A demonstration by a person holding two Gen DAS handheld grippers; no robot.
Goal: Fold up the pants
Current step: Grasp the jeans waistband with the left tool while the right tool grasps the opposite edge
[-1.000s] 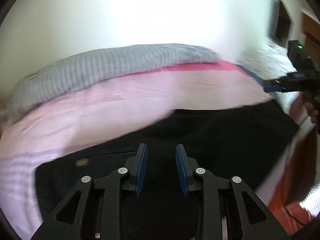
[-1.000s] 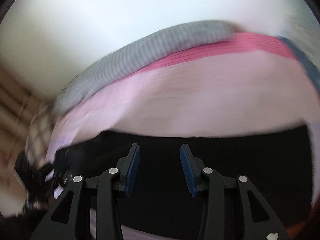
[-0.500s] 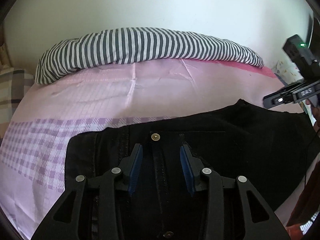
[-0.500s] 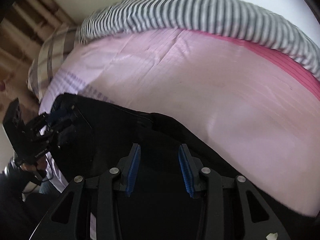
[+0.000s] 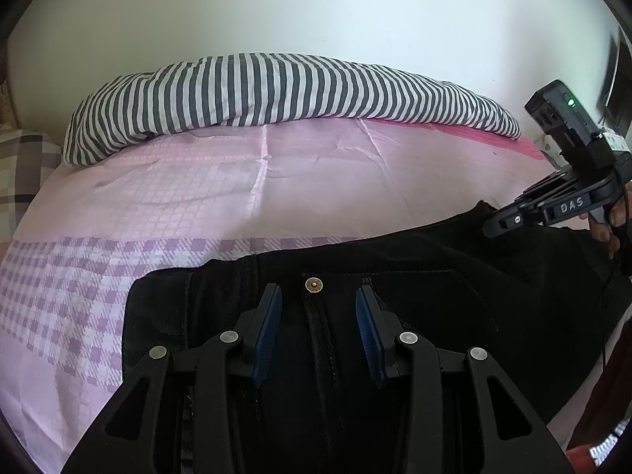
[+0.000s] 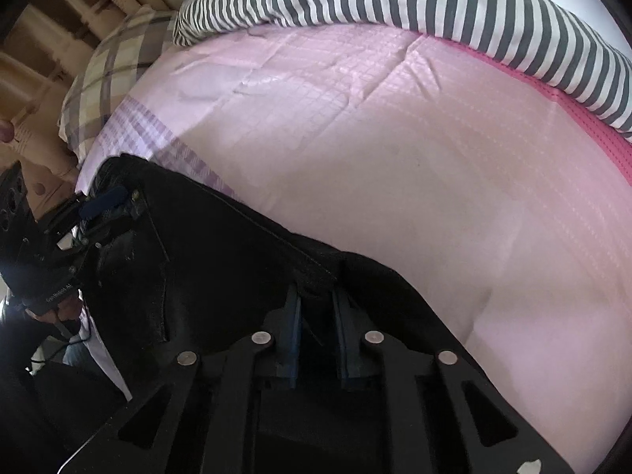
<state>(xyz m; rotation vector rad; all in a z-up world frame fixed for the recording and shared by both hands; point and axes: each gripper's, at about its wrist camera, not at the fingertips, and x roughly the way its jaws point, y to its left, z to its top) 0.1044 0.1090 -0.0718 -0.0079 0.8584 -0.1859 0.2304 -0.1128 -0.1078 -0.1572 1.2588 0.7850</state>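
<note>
Black pants [image 5: 434,276] lie across the near edge of a pink bed sheet [image 5: 276,181]. My left gripper [image 5: 318,300] is open over the waistband, its blue pads either side of the brass button [image 5: 313,285] and fly. My right gripper [image 6: 316,296] has its jaws narrowed onto a raised fold of the pants [image 6: 221,260] along the far edge. In the left wrist view the right gripper [image 5: 509,221] shows at the right, down on the cloth. In the right wrist view the left gripper [image 6: 102,201] shows at the far left, at the waistband.
A grey-and-white striped duvet [image 5: 284,91] lies along the far side of the bed by a white wall. A plaid pillow [image 6: 114,63] sits at the head end beside a wooden bed frame [image 6: 47,12]. A bright pink strip [image 6: 584,126] edges the sheet.
Both grippers have swung in and settled lower over the pants. The right gripper's jaws have narrowed from open onto a fold of the cloth. The left gripper has stayed open.
</note>
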